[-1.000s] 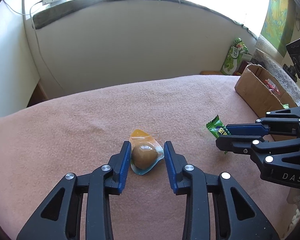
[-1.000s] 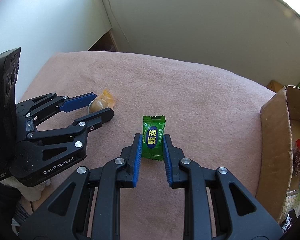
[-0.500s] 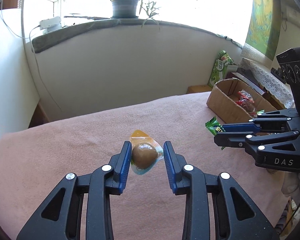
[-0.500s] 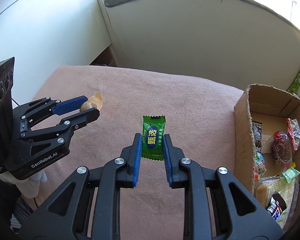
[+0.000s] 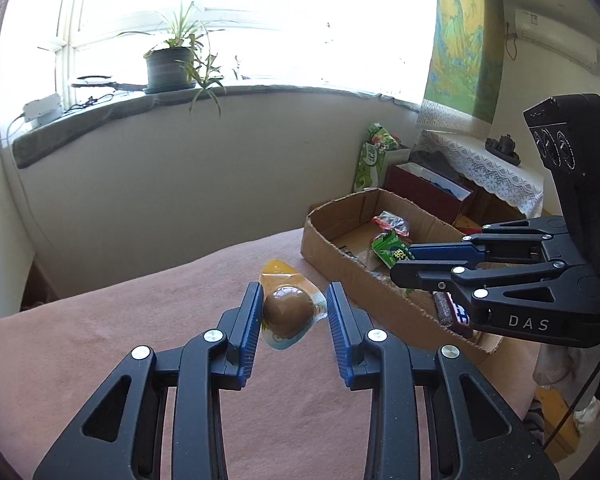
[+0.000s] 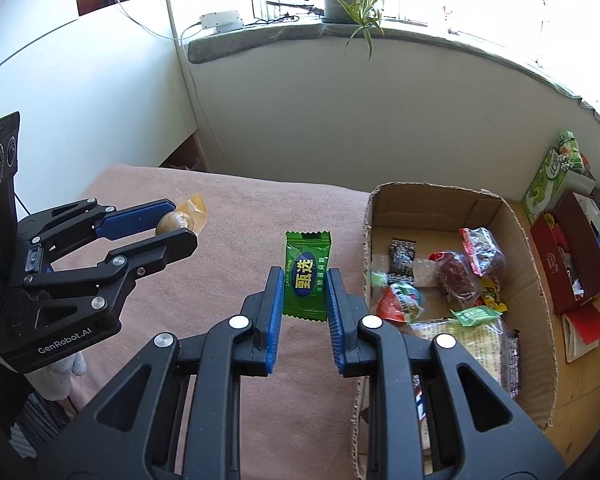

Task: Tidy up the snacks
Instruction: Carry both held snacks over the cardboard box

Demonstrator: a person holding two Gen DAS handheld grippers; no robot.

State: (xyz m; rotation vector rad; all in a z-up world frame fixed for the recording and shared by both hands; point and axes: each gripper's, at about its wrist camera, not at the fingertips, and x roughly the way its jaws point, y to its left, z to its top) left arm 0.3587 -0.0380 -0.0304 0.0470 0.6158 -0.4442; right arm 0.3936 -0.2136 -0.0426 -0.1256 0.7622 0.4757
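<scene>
Aloft, green candy packet (image 6: 307, 276) pinched in right fingers (image 6: 275, 300), clear-wrapped brown ball snack (image 5: 289, 309) between left fingers (image 5: 252, 312).

Brown egg pouch (image 5: 289, 311) and green candy (image 6: 306, 276) held above pink blanket (image 6: 228, 280)

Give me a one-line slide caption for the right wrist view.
Right gripper holds a green candy beside the cardboard snack box; left gripper carries a brown packaged snack.

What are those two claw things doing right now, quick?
Left gripper: closed on a packaged brown egg.
Right gripper: closed on a green candy packet.
</scene>
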